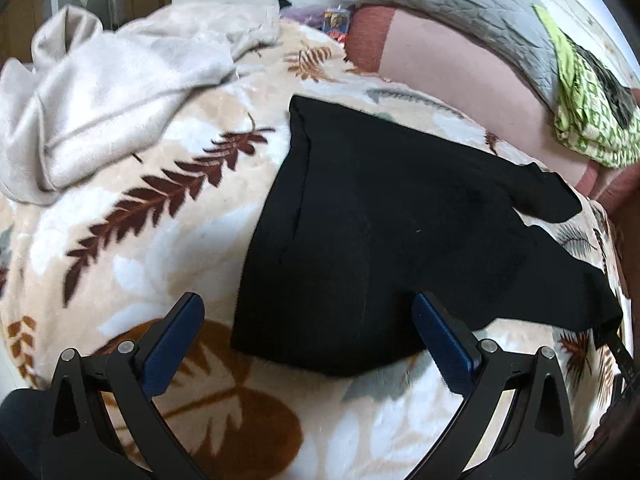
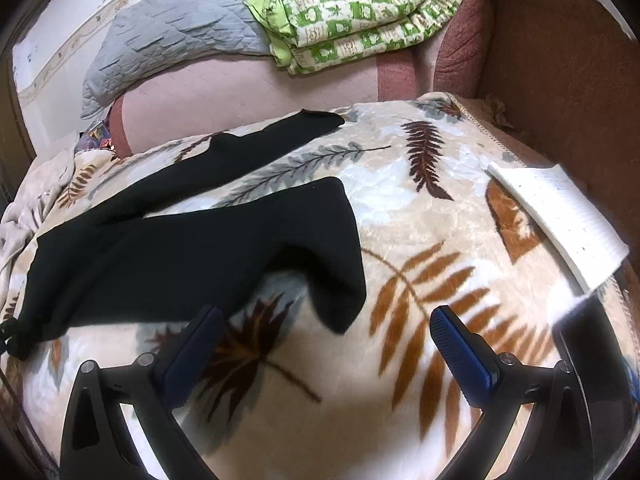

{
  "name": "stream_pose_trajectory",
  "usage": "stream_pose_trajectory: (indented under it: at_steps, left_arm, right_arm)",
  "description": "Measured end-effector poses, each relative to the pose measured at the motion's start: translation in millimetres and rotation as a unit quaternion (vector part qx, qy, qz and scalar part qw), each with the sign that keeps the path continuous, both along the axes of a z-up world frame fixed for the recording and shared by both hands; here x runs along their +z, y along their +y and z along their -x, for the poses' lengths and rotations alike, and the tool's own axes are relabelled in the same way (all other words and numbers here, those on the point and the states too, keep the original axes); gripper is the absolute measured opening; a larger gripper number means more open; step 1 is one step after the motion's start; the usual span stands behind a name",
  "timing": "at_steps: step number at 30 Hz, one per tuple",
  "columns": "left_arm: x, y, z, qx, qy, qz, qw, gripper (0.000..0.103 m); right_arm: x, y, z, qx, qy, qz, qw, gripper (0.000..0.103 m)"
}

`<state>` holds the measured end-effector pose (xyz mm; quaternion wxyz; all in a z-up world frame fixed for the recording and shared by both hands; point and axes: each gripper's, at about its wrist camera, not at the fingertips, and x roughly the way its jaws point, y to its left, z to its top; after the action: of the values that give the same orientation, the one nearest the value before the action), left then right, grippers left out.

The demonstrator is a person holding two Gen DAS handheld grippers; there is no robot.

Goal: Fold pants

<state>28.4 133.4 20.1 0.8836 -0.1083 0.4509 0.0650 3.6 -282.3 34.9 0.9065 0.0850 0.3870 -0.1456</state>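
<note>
A leaf-print blanket (image 2: 400,208) covers the bed. On it lie black pants (image 2: 192,248), spread flat with legs apart toward the right. A beige throw (image 1: 100,92) is bunched at the far left. A white notepad (image 2: 560,216) rests at the right edge.

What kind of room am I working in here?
Probably a living room or bedroom at home: black pants lie on a leaf-print plush blanket spread over a sofa, with folded bedding on its back.
</note>
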Motion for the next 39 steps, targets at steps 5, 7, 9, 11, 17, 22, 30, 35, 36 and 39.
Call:
stream_pose_trajectory:
  at_steps: [5,7,9,11,17,22,30,35,36,39]
  left_arm:
    - [-14,-3,-16,0.014,0.017,0.015,0.9996,0.103]
    - [-14,-7,-20,0.009,0.015,0.013,0.9998,0.103]
    - [-16,-10,-27,0.004,0.018,0.015,0.9997,0.103]
    - [-17,-14,-32,-0.003,0.018,0.013,0.9997,0.103]
    - [-10,-26,-41,-0.053,0.010,-0.002,0.9985,0.022]
    - [13,-11,-43,-0.089,0.015,0.016,0.9958,0.016]
    - [30,17,-17,-0.105,0.030,-0.020,0.9938,0.016]
    - [-7,18,-16,-0.093,0.072,-0.024,0.9928,0.017]
    - [-6,15,-14,-0.094,0.067,-0.034,0.9927,0.017]
    - [-3,9,-13,-0.098,0.059,-0.053,0.9920,0.017]
  right_arm:
    - [-9,-3,-15,0.020,0.005,-0.048,0.999,0.103]
    - [-11,1,-17,0.025,0.000,-0.065,0.998,0.103]
    - [-15,4,-22,0.033,0.000,-0.083,0.996,0.103]
    - [-21,4,-32,0.036,0.005,-0.099,0.994,0.102]
    - [-25,0,-56,0.019,-0.001,-0.123,0.992,0.018]
    - [-2,3,-41,0.048,-0.018,-0.161,0.986,0.011]
    - [12,19,9,0.091,-0.004,-0.177,0.980,0.012]
    - [-24,5,23,0.051,0.045,-0.194,0.979,0.037]
    - [-24,-4,32,0.044,0.028,-0.211,0.976,0.038]
    - [-16,-25,47,0.008,0.001,-0.222,0.975,0.074]
